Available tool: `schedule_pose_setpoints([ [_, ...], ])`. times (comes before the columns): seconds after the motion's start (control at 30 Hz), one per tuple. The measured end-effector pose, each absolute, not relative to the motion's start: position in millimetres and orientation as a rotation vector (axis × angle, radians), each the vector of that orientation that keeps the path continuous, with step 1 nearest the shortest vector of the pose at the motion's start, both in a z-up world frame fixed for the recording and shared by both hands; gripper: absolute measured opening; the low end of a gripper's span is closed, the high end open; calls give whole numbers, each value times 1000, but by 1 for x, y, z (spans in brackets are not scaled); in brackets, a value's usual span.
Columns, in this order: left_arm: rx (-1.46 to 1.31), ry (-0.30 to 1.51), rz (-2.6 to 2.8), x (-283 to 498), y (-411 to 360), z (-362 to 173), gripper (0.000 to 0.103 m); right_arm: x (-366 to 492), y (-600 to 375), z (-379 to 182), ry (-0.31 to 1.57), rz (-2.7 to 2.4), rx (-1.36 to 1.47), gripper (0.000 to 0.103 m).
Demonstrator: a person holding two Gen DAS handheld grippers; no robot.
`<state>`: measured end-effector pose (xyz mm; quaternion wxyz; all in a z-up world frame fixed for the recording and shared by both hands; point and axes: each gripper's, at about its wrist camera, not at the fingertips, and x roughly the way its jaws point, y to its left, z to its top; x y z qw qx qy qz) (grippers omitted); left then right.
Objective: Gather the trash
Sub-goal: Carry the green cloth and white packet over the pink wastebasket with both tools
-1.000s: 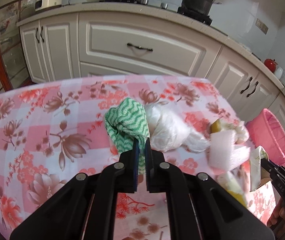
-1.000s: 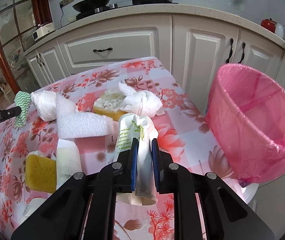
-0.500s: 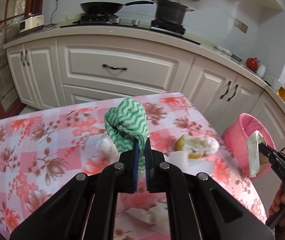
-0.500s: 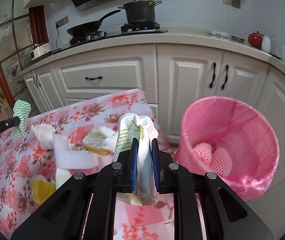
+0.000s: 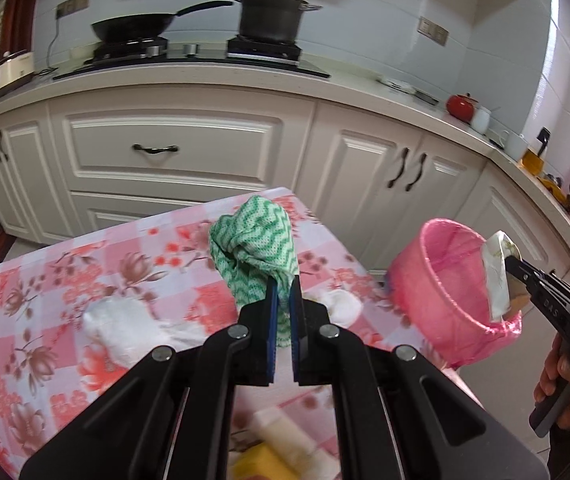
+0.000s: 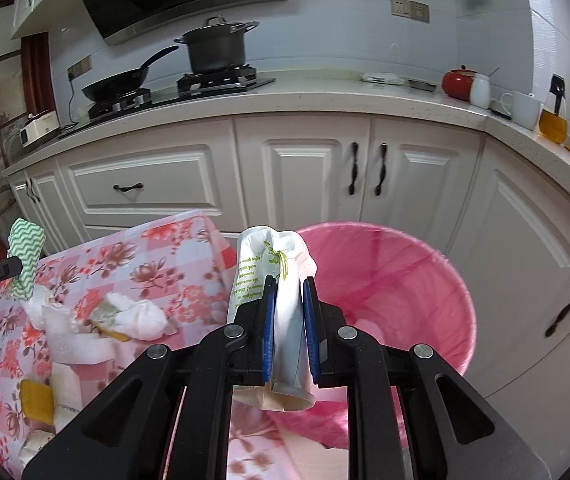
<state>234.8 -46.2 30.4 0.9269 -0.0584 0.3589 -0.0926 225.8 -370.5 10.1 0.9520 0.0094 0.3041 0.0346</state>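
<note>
Left gripper (image 5: 284, 280) clamped tight on soft green-white wavy-striped cloth (image 5: 255, 248), bunched, lifted clear above floral pink checked tablecloth (image 5: 45, 292). Right gripper (image 6: 288, 284) closed on crumpled white paper bag (image 6: 281, 280) with green print, held over near-left rim of round bin with glossy pink plastic liner (image 6: 425, 280), right of table. On table: crumpled white tissue wad (image 6: 141, 316), white foam block (image 6: 81, 346), yellow sponge (image 6: 37, 400).
</note>
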Motion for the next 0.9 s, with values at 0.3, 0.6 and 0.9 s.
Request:
schedule_pose_setpoints([
  [0.3,-89,733,-267,248,-97,37,5,234,-402,7,626,23,28,16],
  [0.6,-51,731,-348,261,-150,43,5,241,-427,7,625,-21,40,16],
  [0.9,-57,726,-413,271,-185,48,5,252,-444,7,638,-47,51,16],
])
